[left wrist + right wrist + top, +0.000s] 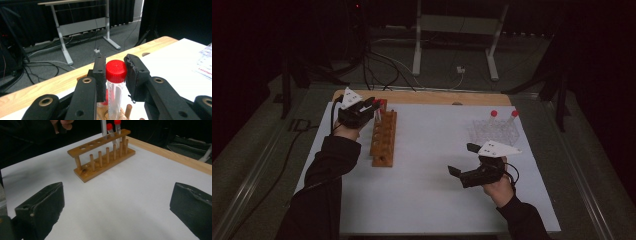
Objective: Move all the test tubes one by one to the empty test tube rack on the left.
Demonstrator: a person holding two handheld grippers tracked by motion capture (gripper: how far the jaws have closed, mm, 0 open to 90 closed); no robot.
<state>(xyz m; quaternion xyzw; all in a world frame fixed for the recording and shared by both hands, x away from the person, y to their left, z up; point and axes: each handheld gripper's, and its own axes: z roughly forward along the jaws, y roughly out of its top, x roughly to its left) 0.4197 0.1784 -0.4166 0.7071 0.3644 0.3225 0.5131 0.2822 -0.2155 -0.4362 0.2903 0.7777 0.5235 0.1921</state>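
Note:
A clear tube with a red cap [115,71] stands upright over the far end of the wooden rack [383,135], and my left gripper [115,73] is shut on that cap. In the high view the left gripper [373,106] sits at the rack's far end. Two more red-capped tubes [109,126] stand in the rack's [100,157] far holes. My right gripper [462,159] hovers low over the white mat at the near right. It is open, and nothing lies between the widely parted jaws of the right gripper [117,205].
A clear plastic rack [494,131] at the far right holds two red-capped tubes [493,113]. The white mat [432,200] lies on a wooden-edged table [422,96]. Cables and a desk frame [457,25] are on the floor beyond.

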